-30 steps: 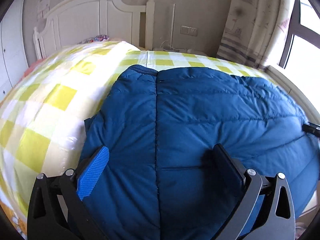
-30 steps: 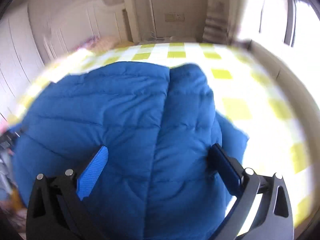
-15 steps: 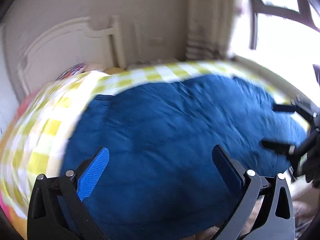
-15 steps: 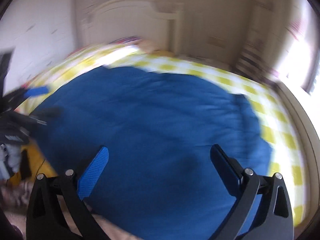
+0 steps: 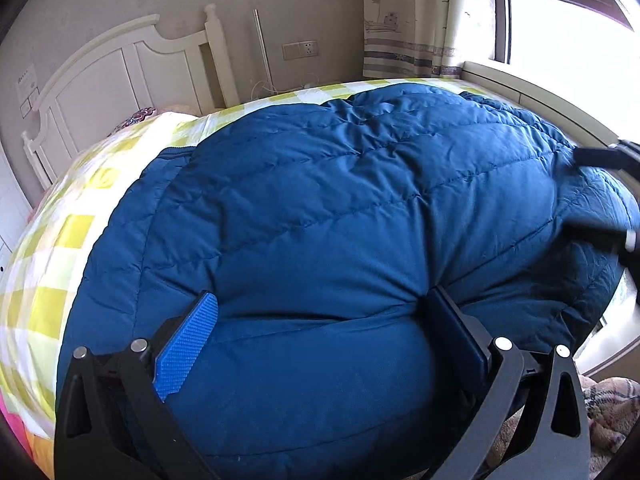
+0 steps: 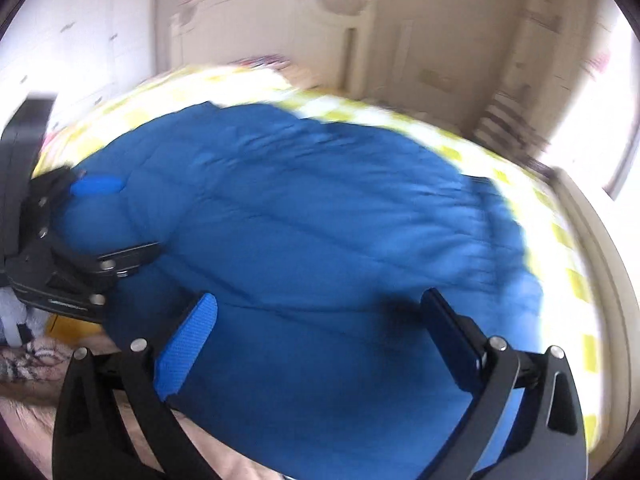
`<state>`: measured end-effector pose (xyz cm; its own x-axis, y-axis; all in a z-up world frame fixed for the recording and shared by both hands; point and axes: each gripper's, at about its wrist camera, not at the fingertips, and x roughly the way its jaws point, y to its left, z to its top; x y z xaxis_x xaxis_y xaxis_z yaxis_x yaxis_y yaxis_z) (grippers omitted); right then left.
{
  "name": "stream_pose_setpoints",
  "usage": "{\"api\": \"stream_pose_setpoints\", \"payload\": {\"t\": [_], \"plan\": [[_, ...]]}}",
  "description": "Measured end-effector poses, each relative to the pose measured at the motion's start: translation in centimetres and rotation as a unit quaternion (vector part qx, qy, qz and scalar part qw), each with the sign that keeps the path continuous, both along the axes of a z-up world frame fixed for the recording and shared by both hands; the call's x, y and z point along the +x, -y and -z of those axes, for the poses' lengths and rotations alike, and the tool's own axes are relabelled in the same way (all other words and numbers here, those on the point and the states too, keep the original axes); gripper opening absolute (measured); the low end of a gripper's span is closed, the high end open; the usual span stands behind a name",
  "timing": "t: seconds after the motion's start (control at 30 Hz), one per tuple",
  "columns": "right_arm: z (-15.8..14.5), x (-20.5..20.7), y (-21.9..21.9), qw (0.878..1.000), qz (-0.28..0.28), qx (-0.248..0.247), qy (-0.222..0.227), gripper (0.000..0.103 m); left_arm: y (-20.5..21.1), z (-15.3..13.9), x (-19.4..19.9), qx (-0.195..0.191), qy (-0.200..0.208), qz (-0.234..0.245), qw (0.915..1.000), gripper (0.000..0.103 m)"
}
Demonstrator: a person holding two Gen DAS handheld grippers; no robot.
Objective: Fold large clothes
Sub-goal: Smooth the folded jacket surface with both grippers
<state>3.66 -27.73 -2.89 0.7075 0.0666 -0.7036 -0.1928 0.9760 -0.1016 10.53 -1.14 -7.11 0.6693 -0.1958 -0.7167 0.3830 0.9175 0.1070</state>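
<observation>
On the bed (image 5: pixel 60 236), near edge: both grippers have swung round in the last second — from facing the headboard along the centre seam to looking across the blue down jacket (image 5: pixel 340 208) from its two ends. A second ago each view showed the seam running straight away; now the left wrist view sees the quilting slanting off to the right, with the right gripper's fingers at the far right edge.

Left gripper (image 5: pixel 320 320): jaws wide apart, a thick roll of the jacket's edge bulging between them, right finger dug into the fabric — straddling it, not clamped. Right gripper (image 6: pixel 320 320): jaws equally wide, jacket between the fingers; frame is motion-blurred, so contact is hard to judge. Neither has a pinch yet.

Read: they've repositioned to opposite ends, likely for the next fold. Jaws need to close before any lift.

Jacket lies spread over the yellow-check sheet, bulk toward the near edge, hanging slightly over it.

Count:
- jackets: 1
- grippers: 2, each visible in the other's view
- headboard (image 5: pixel 132 68): 1
- wall socket (image 5: pixel 300 50): 1
- curtain (image 5: pixel 408 20): 1, by the window
</observation>
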Motion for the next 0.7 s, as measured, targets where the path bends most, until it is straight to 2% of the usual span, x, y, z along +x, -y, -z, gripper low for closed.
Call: {"api": "stream_pose_setpoints", "payload": {"t": [0.07, 0.17, 0.27, 0.4, 0.5, 0.57, 0.63, 0.7], "plan": [[0.9, 0.0, 3.2, 0.999, 0.043, 0.005, -0.009, 0.101, -0.1, 0.0, -0.2, 0.000, 0.001, -0.001, 1.0000, 0.099], [2.7, -0.1, 7.3, 0.991, 0.050, 0.119, -0.025, 0.101, -0.2, 0.1, -0.1, -0.003, 0.000, 0.000, 1.0000, 0.099], [3.0, -0.3, 6.9, 0.993, 0.053, 0.107, -0.016, 0.101, -0.1, 0.1, -0.1, -0.001, 0.001, -0.001, 1.0000, 0.099], [1.6, -0.8, 6.5, 0.994, 0.063, 0.084, -0.023, 0.101, -0.6, -0.5, -0.1, -0.011, -0.008, -0.003, 0.9999, 0.099], [0.8, -1.5, 6.8, 0.995, 0.071, 0.071, -0.008, 0.101, -3.2, -1.6, -0.4, -0.028, 0.005, -0.033, 0.9990, 0.099], [1.7, -1.2, 7.9, 0.993, 0.073, 0.094, -0.017, 0.101, -5.7, -1.7, -0.5, -0.037, 0.018, -0.070, 0.9967, 0.099], [2.9, -1.2, 9.3, 0.985, 0.074, 0.154, -0.026, 0.101, -8.3, -0.7, -0.2, -0.041, 0.013, -0.105, 0.9936, 0.099], [3.0, -1.2, 9.3, 0.984, 0.071, 0.160, -0.027, 0.101, -10.1, 0.3, -0.3, -0.064, 0.013, -0.090, 0.9938, 0.099]]}}
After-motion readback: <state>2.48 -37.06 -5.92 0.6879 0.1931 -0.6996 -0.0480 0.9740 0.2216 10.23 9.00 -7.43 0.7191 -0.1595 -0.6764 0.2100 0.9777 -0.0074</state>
